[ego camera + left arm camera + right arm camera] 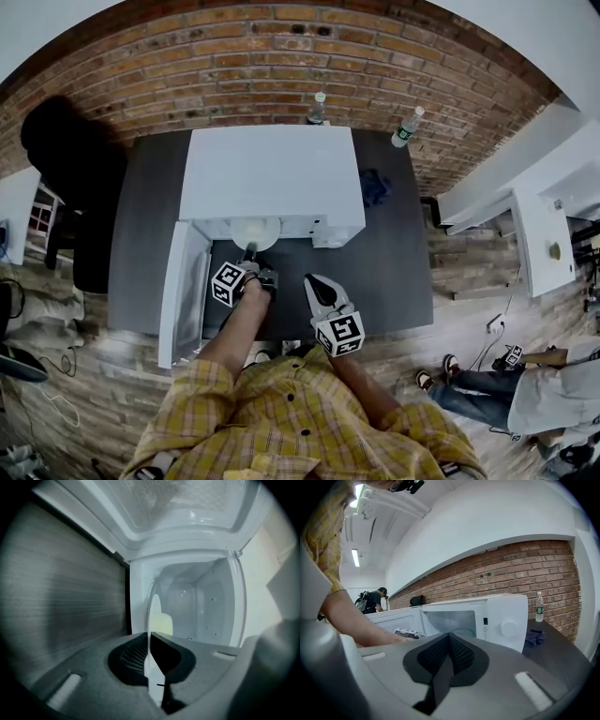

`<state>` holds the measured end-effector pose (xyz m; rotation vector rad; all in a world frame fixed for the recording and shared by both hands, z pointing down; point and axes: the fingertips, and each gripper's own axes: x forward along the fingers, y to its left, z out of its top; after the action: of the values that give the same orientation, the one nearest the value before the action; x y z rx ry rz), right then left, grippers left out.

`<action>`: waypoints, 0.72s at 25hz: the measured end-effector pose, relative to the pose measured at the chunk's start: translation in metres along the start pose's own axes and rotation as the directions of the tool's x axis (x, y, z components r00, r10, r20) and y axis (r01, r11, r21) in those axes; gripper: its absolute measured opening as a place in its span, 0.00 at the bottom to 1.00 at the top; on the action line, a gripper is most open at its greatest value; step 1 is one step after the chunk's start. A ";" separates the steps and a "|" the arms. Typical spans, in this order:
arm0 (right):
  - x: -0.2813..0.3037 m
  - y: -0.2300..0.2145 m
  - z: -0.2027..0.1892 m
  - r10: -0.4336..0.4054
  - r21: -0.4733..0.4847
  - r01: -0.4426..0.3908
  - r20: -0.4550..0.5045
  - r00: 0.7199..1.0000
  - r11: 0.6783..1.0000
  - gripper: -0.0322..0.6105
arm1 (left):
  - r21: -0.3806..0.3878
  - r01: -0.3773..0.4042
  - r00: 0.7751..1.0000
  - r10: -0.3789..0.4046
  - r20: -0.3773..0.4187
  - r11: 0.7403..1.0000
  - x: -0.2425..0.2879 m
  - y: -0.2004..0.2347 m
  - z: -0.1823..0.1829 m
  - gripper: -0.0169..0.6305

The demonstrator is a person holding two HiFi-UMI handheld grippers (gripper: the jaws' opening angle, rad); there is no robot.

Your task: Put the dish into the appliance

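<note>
White and plain, the dish (255,232) sits at the open microwave's (272,173) mouth, its thin rim pinched in the left gripper (151,644); the right gripper (449,644) hangs back, jaws together, empty.

No text reads clearly (only a small warning triangle (484,629) on the microwave (506,616)).

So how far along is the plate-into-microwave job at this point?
Done: the microwave door stands open and the plate is gripped by its rim in the left tool. In hand: the plate is at the microwave mouth. Left: set it down inside, release. The right tool is shut, empty.
</note>
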<state>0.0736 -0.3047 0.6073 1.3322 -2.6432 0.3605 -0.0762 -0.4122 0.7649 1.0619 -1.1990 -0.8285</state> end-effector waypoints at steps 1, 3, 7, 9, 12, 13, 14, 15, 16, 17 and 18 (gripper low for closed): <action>0.000 -0.001 0.001 -0.002 0.000 0.002 0.001 1.000 1.000 0.05 | -0.002 -0.002 1.000 0.002 0.003 1.000 0.002 -0.001 0.001 0.04; 0.000 -0.002 0.002 -0.005 0.000 0.005 0.002 1.000 1.000 0.05 | -0.008 -0.006 1.000 0.006 0.005 1.000 0.005 -0.003 0.001 0.04; 0.001 -0.004 0.003 -0.011 0.004 0.011 0.004 1.000 1.000 0.05 | 0.013 -0.017 1.000 0.017 -0.006 1.000 0.010 -0.003 0.001 0.04; 0.002 -0.007 0.004 -0.013 0.005 0.013 0.007 1.000 1.000 0.05 | 0.015 -0.034 0.999 0.034 -0.019 0.999 0.014 -0.002 -0.001 0.05; 0.003 -0.008 0.005 -0.014 0.003 0.014 0.009 1.000 1.000 0.05 | 0.002 -0.063 0.998 0.063 -0.017 0.998 0.017 0.002 -0.001 0.11; 0.003 -0.008 0.005 -0.015 0.002 0.014 0.009 1.000 1.000 0.05 | -0.005 -0.068 0.998 0.068 -0.008 0.998 0.018 0.003 0.000 0.13; 0.003 -0.008 0.006 -0.016 0.001 0.016 0.009 1.000 1.000 0.05 | -0.012 -0.070 0.998 0.070 0.000 0.997 0.018 0.004 0.002 0.16; 0.003 -0.009 0.005 -0.018 0.002 0.018 0.008 1.000 1.000 0.05 | -0.020 -0.072 0.997 0.072 0.005 0.997 0.019 0.005 0.002 0.18; 0.003 -0.010 0.005 -0.021 0.003 0.021 0.007 1.000 1.000 0.05 | -0.026 -0.074 0.997 0.074 0.007 0.997 0.021 0.006 0.003 0.21; 0.002 -0.011 0.005 -0.023 0.004 0.023 0.006 1.000 1.000 0.05 | -0.030 -0.076 0.997 0.076 0.007 0.997 0.022 0.007 0.003 0.23; 0.002 -0.012 0.005 -0.025 0.006 0.025 0.005 1.000 1.000 0.05 | -0.034 -0.078 0.997 0.078 0.009 0.996 0.023 0.007 0.003 0.24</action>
<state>0.0818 -0.3148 0.6050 1.3692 -2.6291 0.3618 -0.0748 -0.4317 0.7792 0.9787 -1.2239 -0.7913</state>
